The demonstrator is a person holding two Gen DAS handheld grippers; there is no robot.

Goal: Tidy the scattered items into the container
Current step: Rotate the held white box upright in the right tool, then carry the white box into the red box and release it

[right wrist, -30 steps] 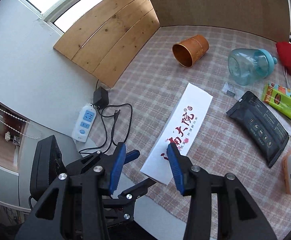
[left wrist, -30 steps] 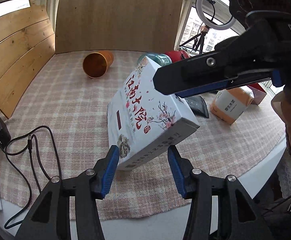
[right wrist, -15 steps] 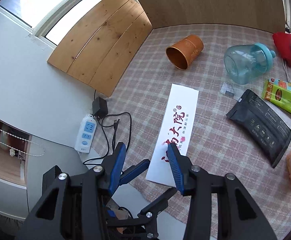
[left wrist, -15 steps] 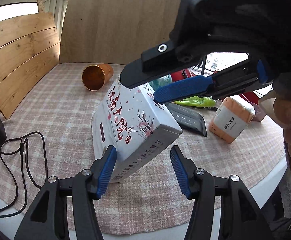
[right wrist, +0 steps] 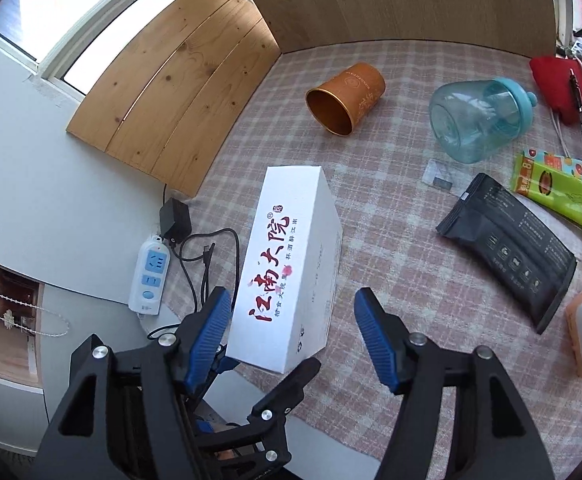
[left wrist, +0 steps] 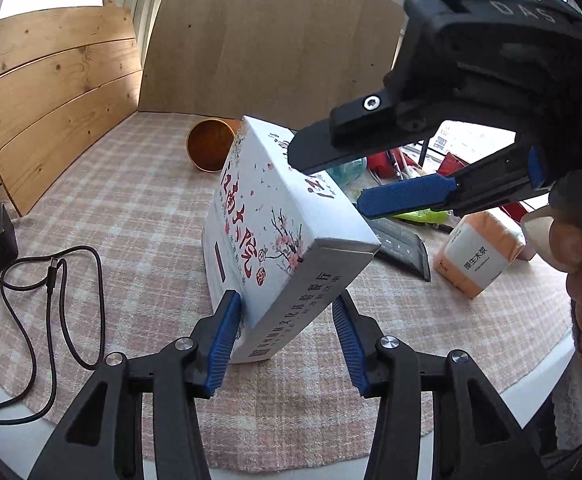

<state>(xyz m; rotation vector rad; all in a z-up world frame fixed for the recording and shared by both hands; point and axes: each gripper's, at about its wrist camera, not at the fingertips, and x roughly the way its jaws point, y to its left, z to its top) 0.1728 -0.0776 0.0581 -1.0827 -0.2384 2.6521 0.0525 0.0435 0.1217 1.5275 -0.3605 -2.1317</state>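
A white box with red Chinese writing (left wrist: 275, 224) stands tilted on the checked cloth; it also shows in the right wrist view (right wrist: 287, 264). My left gripper (left wrist: 287, 332) is open with its blue pads either side of the box's near end; the left pad touches it. My right gripper (right wrist: 291, 328) is open and hovers above the box, seen from the left wrist view (left wrist: 403, 184). Scattered items lie around: an orange cup (right wrist: 345, 98) on its side, a blue jar (right wrist: 479, 120), a black pouch (right wrist: 507, 248), a green packet (right wrist: 559, 188), an orange tissue pack (left wrist: 479, 256).
A white power strip (right wrist: 149, 276) with a black adapter and cable (left wrist: 51, 280) lies at the cloth's left edge. Wooden boards (left wrist: 51, 100) wall the left and back. Red items and pens (right wrist: 567, 80) lie at the far right. The table edge is near me.
The box has tipped up from lying flat to standing more upright. My right gripper has opened wide and risen above it. My left gripper stays at the box's near end.
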